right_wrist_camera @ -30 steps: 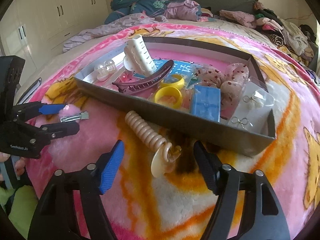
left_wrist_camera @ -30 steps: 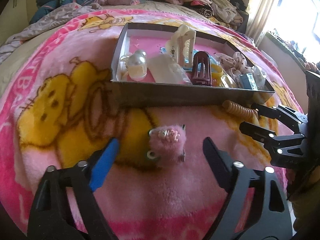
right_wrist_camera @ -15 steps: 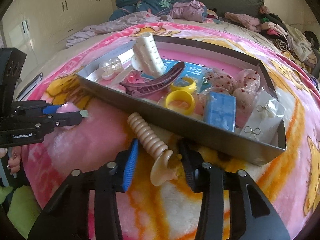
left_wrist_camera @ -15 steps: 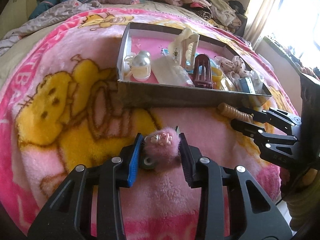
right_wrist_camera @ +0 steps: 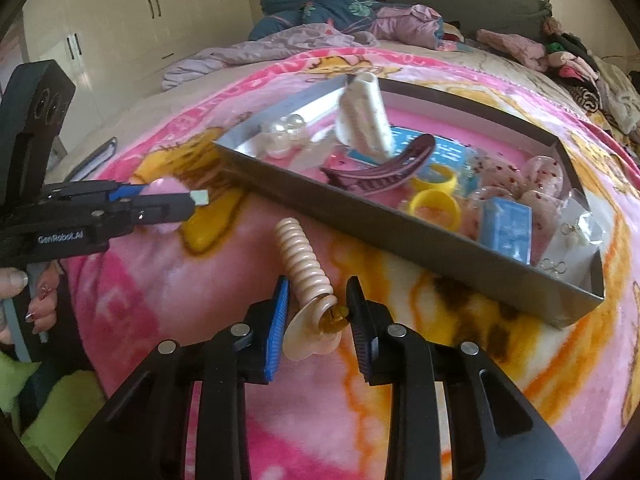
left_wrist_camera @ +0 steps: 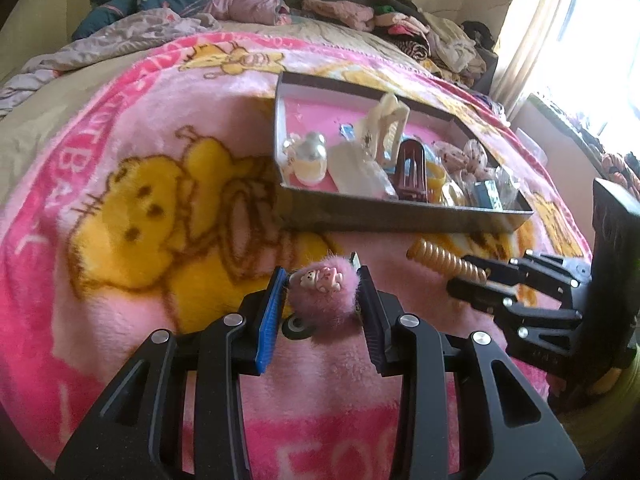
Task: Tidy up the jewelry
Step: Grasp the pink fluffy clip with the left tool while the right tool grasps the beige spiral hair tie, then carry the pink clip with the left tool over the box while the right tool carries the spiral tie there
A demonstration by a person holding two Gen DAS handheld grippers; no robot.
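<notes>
The left tool point(left_wrist_camera: 322, 300) sits low in the centre of the left wrist view, its two fingers closed in on a fluffy pink hair clip point(left_wrist_camera: 324, 294) that has a small cartoon charm on top; the clip's metal end sticks out past the right finger, and I cannot tell whether it is raised off the blanket point(left_wrist_camera: 132, 208). In the right wrist view the right tool point(right_wrist_camera: 316, 308) is at the lower centre, narrowed around the flat shell-shaped end of a beige spiral hair clip point(right_wrist_camera: 306, 268), whose ribbed body runs up toward the middle of the frame over the blanket; the right finger touches the amber bead at that end. The tray point(right_wrist_camera: 400, 236) lies across the upper right of that frame on the bed, holding a white claw clip point(right_wrist_camera: 366, 116), a dark red clip point(right_wrist_camera: 384, 172), yellow rings point(right_wrist_camera: 436, 204), pearl pieces point(right_wrist_camera: 286, 132), a blue box point(right_wrist_camera: 506, 226) and spotted scrunchies point(right_wrist_camera: 540, 176). Both clips are outside the tray, near its front wall
</notes>
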